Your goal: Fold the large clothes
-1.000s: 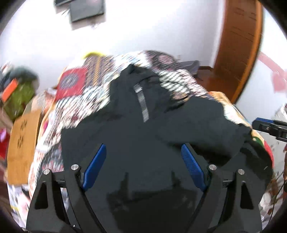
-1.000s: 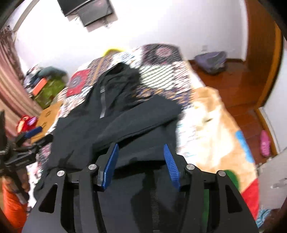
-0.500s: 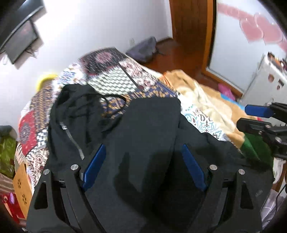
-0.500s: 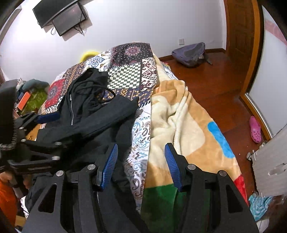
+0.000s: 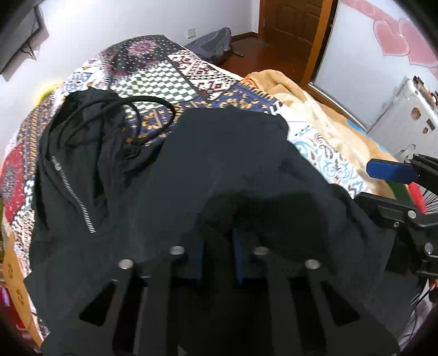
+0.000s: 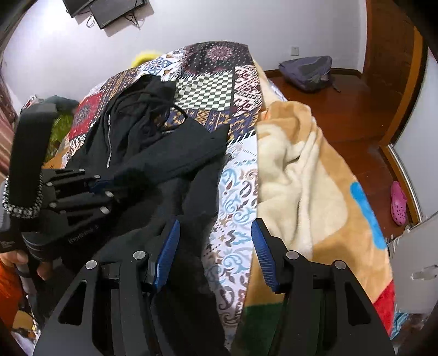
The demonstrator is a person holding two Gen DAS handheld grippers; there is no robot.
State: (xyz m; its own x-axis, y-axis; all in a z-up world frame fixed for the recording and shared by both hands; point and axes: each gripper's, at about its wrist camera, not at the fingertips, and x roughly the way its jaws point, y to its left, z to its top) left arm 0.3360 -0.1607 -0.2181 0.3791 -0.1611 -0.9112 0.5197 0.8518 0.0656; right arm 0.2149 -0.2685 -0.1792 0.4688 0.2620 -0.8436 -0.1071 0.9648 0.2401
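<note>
A: Start at the left. What has changed since a second ago?

B: The left tool [image 5: 216,254] stood wide over the black zip-up hooded jacket [image 5: 224,175] before; now its blue pads [image 5: 237,256] have drawn near together and its jaws are closing, with a ridge of the black cloth bunched between them and pressed by the pads. It has also come lower, and its view has swung round toward the brown wooden door [image 5: 290,24].

A: And the jacket itself?

B: It lies on the bed, over the patchwork quilt of many colours [image 5: 175,68], its hood and black drawstring [image 5: 153,120] toward the far wall, its silver zip [image 5: 74,197] at the left. One black sleeve [image 6: 180,153] is folded across the body, which it was already half a second ago.

A: The right side?

B: The right tool [image 6: 216,252] is half open with nothing gripped, just as wide as before. It has sunk a little and hangs over the jacket's right edge and the white sheet with blue scrolls [image 6: 238,191]. The cream and tan fleece blanket [image 6: 298,169] lies to its right.
</note>
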